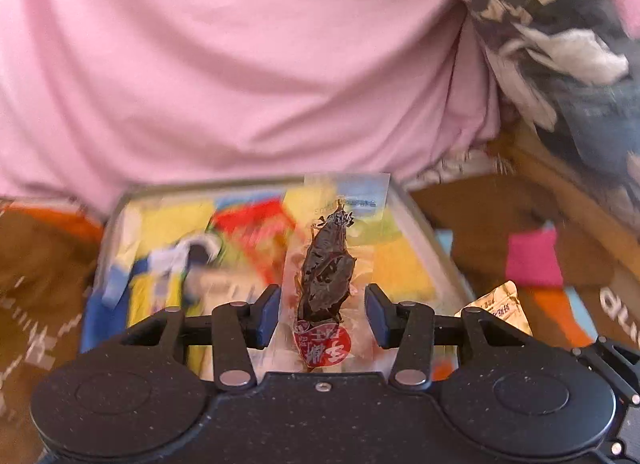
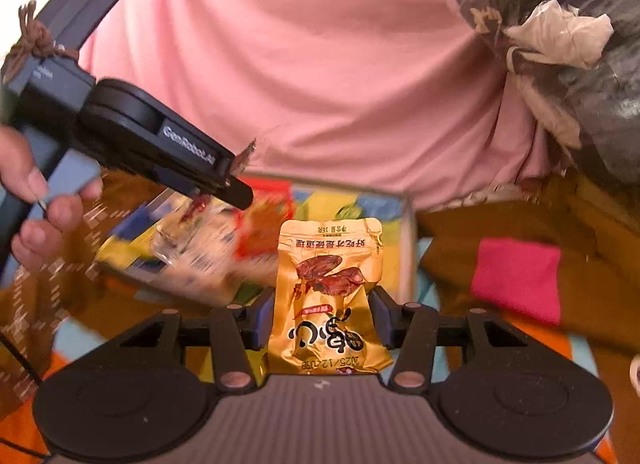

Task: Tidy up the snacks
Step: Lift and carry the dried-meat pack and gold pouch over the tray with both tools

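The left hand-held gripper (image 1: 325, 314) holds a clear snack packet (image 1: 326, 284) upright between its blue pads (image 1: 269, 314). The packet is see-through plastic with a dark, glossy, wrinkled piece of dried food inside, a red heart-shaped label with white characters at its lower end, and a pale blue printed strip at its top. It stands in front of a tray (image 1: 424, 240) with a light grey rim, filled with blurred yellow, red and blue wrappers.

The right hand-held gripper (image 2: 325, 318) is clamped on a golden snack pouch (image 2: 330, 296). The pouch is shiny foil, creased and pinched at the waist where the pads meet it. It shows a picture of reddish-brown meat pieces, large black characters below, a line of small characters above, and a date stamp near its bottom edge. It sits in front of the same tray (image 2: 408, 240), near the tray's right end.

In the right wrist view the left hand-held gripper (image 2: 236, 184) reaches in from the left over the tray, held by a hand (image 2: 36, 200) on its grey handle, with the clear packet showing at its tip. A magenta square (image 2: 516, 280) lies to the right of the tray on a brown patterned surface. Pink cloth (image 2: 320, 56) fills the background.
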`<state>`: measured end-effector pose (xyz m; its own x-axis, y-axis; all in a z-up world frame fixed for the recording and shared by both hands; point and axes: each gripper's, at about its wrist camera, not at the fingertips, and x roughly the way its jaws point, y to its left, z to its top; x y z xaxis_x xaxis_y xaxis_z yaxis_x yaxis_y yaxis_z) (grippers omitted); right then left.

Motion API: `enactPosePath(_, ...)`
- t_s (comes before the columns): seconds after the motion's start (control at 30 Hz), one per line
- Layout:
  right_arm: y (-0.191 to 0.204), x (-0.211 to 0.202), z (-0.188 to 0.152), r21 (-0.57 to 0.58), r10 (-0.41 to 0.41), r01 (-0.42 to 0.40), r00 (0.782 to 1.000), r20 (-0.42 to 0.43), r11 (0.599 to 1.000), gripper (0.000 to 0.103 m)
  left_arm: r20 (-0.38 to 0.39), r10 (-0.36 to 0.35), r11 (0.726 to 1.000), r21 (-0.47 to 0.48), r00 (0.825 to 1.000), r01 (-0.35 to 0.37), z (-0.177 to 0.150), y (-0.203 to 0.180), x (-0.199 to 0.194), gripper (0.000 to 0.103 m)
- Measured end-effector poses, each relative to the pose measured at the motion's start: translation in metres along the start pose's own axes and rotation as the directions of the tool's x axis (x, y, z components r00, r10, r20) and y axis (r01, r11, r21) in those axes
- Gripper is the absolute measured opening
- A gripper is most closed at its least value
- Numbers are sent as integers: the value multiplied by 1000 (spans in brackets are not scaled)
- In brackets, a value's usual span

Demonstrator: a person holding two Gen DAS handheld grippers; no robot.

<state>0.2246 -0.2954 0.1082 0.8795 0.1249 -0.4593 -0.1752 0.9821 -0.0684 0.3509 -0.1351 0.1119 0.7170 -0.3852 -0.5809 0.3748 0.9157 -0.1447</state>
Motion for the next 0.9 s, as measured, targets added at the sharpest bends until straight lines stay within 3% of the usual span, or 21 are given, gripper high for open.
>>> enactPosePath(0.2,-18,40,25,-57,-30,31,999,27,998,54,89,-17,997,-75,996,24,28,-1,52,48)
enactPosePath(0.4,-21,72,36,-129,-36,37,999,11,991,54,122,-21,983,-178,992,42,36,10,91,48)
enactPosePath(0.9,-29,120,33,-123,-80,72,995,-63,990,55,132,-91,976,-187,987,115,14,22,114,49)
